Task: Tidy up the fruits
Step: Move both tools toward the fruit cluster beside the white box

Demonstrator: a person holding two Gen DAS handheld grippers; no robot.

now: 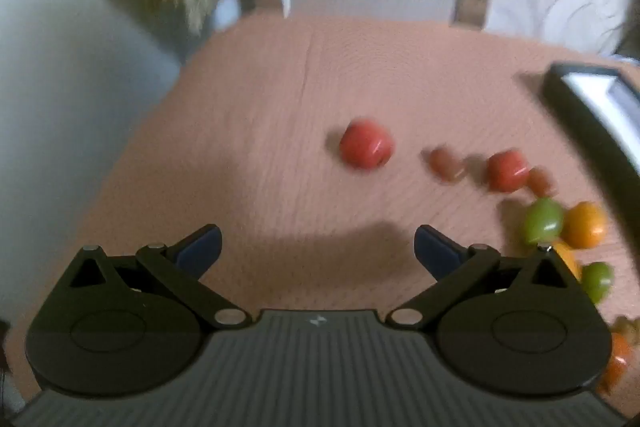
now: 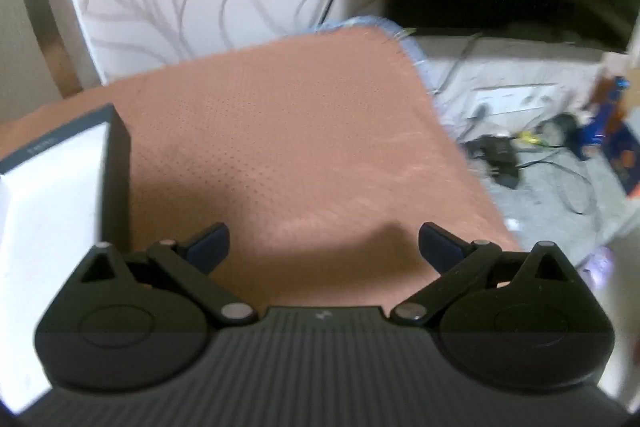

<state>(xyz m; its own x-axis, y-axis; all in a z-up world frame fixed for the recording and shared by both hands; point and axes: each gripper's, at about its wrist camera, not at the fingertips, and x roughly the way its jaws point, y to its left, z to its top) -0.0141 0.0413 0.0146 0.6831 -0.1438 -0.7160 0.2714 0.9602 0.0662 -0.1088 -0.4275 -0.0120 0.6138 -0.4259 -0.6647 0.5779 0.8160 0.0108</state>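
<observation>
Two grippers' jaws spread, red fruit [image 1: 366,149] round, box [image 2: 60,163] alongside

Pinkish-brown cloth-covered surface [image 1: 260,131], a large red fruit [image 1: 366,149] lying alone near its middle, a smaller red fruit [image 1: 507,171] well to its right, green fruit [image 1: 543,220] touching an orange fruit [image 1: 585,225], dark open box with white inside [image 2: 48,187] at the surface's edge
</observation>
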